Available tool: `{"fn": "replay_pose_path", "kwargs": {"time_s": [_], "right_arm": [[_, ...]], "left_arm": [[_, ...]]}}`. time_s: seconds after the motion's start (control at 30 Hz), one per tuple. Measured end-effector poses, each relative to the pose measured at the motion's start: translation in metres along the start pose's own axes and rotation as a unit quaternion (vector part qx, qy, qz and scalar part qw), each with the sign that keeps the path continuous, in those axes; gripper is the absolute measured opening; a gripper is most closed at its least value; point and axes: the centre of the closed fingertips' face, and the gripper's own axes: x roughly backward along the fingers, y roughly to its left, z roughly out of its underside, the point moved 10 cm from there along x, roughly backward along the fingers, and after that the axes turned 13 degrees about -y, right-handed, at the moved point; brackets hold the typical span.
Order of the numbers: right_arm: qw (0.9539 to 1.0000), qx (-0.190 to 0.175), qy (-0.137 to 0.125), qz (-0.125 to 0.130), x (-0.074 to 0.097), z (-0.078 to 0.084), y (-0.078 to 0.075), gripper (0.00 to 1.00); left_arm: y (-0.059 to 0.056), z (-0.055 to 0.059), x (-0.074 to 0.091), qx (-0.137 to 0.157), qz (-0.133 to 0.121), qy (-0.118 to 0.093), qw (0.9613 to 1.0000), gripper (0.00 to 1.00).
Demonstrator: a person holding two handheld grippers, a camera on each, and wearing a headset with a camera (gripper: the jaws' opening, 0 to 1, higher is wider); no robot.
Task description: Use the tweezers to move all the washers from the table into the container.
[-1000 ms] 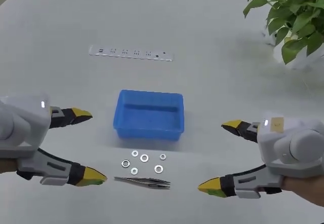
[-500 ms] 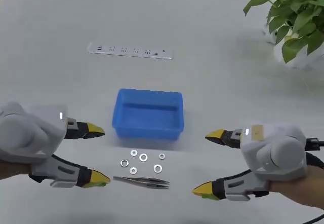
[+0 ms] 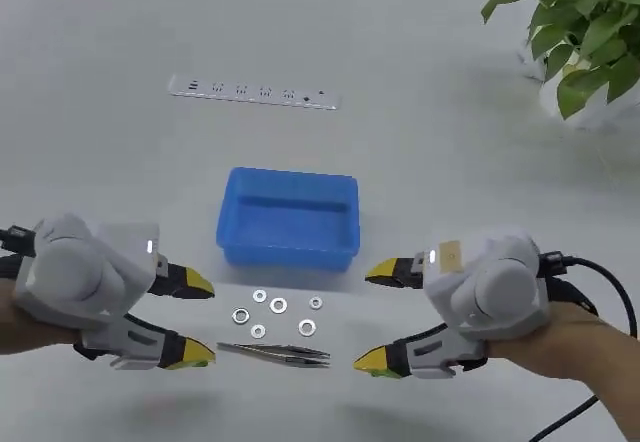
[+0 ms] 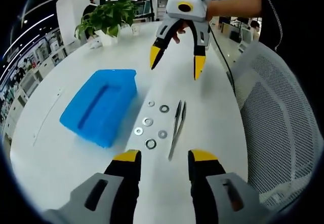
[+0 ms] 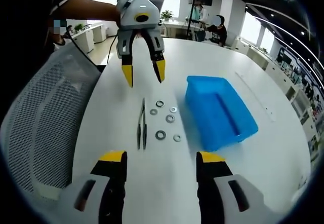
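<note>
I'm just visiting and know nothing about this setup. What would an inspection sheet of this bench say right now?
Surface: white table, smooth, no spills seen.
Job's things: six washers loose on the table beside the tweezers; blue container behind them, looks empty.
Clutter: white power strip farther back.
Grippers: left gripper and right gripper both open, holding nothing, one on each side of the tweezers.
Cables: black cable trailing from the right gripper.
Surroundings: potted plant at the far corner; mesh chair beside the table.
</note>
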Motion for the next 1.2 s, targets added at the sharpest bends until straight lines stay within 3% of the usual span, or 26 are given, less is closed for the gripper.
{"fn": "replay_pose_path", "kwargs": {"time_s": [0.53,1.2], "right_arm": [[0.9974,0.034,0.021,-0.060,-0.031,-0.003,0.008,0.44],[0.9935,0.072,0.030,-0.083,-0.058,-0.008,0.016,0.30]], "left_arm": [[0.000,0.009,-0.018,-0.028,0.035,0.036,0.9984,0.26],[0.001,0.016,-0.032,-0.043,0.058,0.056,0.9958,0.11]]}}
